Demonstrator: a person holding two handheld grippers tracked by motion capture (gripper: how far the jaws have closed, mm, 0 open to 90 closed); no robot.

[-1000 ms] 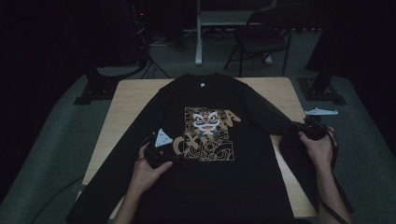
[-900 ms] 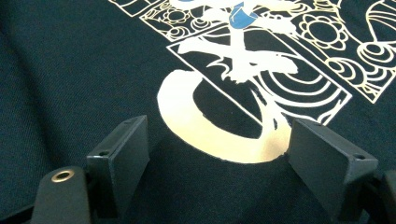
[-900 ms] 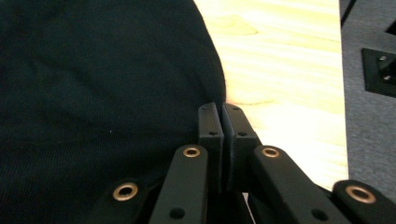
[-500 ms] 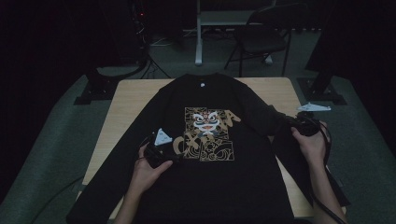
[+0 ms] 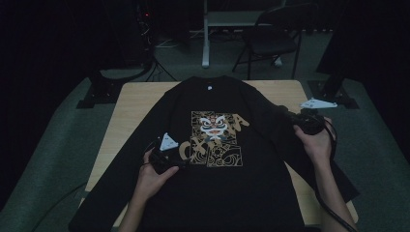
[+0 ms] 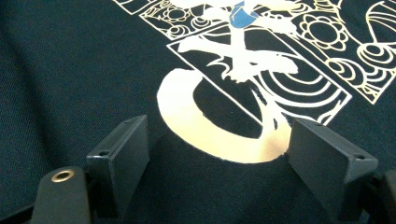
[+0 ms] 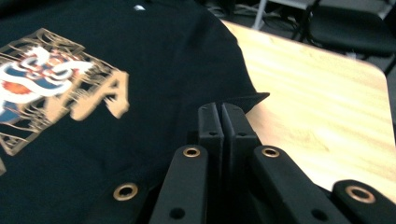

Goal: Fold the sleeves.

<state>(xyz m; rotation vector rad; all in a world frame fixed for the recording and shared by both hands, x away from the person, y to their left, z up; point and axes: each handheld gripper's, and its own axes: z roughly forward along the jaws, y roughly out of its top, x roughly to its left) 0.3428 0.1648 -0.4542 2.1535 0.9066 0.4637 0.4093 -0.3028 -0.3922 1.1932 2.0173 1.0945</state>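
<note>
A black sweatshirt [image 5: 227, 188] with a gold lion print [image 5: 215, 137] lies face up on the wooden table [image 5: 135, 101]. My left gripper [image 5: 180, 164] rests on the shirt at the print's lower left corner. Its jaws stand wide open on either side of a gold letter [image 6: 219, 140]. My right gripper [image 5: 291, 116] is at the shirt's right sleeve, raised off the table. In the right gripper view its jaws [image 7: 222, 122] are pressed together on black sleeve cloth, and a corner of the cloth [image 7: 254, 99] pokes out beyond them.
A folding chair [image 5: 270, 38] and a desk leg [image 5: 205, 34] stand beyond the table's far edge. Dark stand bases [image 5: 99, 92] [image 5: 338, 92] flank the table. A cable [image 5: 333, 208] trails along my right forearm. Bare wood [image 7: 322, 107] lies right of the sleeve.
My right gripper has risen and moved left toward the shirt's body, taking the sleeve with it. The left gripper has stayed put.
</note>
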